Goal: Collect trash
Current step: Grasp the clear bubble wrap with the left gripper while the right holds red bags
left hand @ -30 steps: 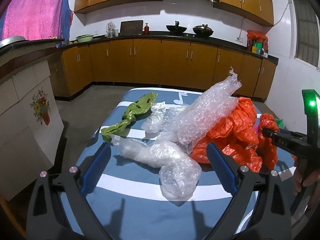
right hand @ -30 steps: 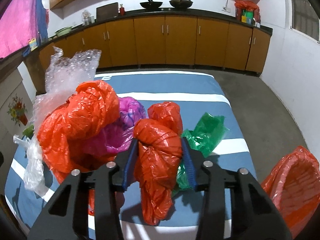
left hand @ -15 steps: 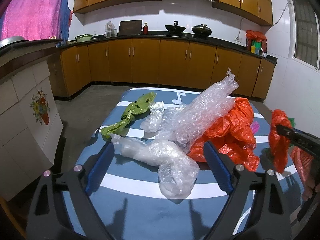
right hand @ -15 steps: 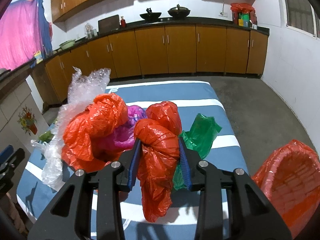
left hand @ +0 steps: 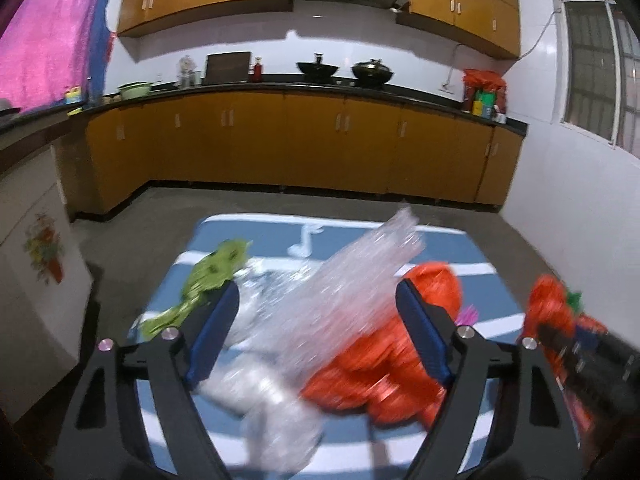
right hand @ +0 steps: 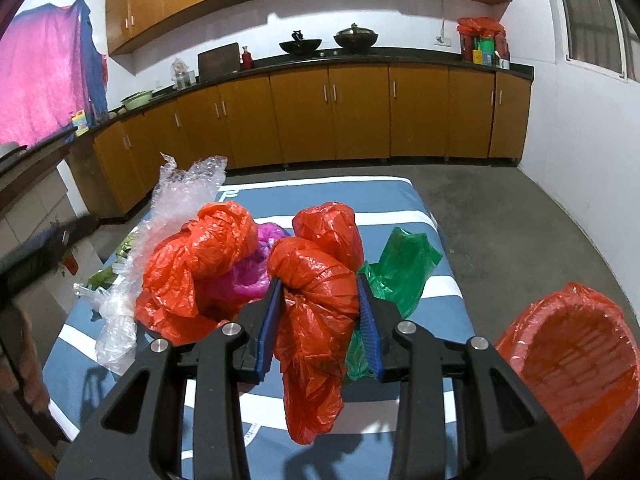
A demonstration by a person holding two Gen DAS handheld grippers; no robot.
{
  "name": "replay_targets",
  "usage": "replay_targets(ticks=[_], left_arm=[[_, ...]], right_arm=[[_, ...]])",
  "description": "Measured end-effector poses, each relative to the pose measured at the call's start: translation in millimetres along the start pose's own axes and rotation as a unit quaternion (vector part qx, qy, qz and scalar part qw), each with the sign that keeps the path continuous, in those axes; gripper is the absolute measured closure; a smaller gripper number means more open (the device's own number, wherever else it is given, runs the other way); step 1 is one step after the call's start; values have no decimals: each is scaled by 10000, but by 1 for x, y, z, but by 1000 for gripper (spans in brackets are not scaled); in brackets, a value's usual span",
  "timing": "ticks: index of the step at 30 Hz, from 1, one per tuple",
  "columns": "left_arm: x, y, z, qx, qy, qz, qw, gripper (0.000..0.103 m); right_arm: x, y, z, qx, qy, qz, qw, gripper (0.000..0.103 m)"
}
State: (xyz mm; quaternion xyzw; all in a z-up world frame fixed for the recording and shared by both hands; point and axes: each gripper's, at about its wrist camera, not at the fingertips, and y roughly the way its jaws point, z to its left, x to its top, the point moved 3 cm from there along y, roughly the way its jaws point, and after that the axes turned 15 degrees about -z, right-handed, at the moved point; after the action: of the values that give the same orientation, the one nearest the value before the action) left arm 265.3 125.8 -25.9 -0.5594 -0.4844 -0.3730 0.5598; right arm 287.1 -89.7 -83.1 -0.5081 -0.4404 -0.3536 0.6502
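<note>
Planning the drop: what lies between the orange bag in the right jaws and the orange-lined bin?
In the right wrist view, only a green bag and striped table separate the held orange bag from the bin.

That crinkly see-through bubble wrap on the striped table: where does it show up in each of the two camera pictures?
Left wrist view: the bubble wrap sits at centre, blurred, slanting up to the right between the open left tongs.
Right wrist view: the bubble wrap stands at left of centre, behind the big orange bag.
Shared landmark: that big orange bag lies right beside the wrap in both views.
</note>
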Motion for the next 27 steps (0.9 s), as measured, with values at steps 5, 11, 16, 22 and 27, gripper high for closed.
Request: replay_targets(ticks=[5,11,16,22,27], left_arm=[[9,25,-34,-234,228,55,9994,31],[2,55,-52,-279,362,380,9982,41],[-3,71,-54,-275,385,560,9973,62],[7,74,-45,-558,88,614,9965,96],[28,56,-42,-664,69,394,9970,97]], right_arm=[[-3,1,-9,-65,87,54,9999,66],[-3,-1,-22,-125,164,72,9998,66],[-4,-2,-26,-151,196,108,9996,66],[-4,-2,-27,-175,220,140,9995,66],[-3,-6,-29,-169,289,101,9994,66]])
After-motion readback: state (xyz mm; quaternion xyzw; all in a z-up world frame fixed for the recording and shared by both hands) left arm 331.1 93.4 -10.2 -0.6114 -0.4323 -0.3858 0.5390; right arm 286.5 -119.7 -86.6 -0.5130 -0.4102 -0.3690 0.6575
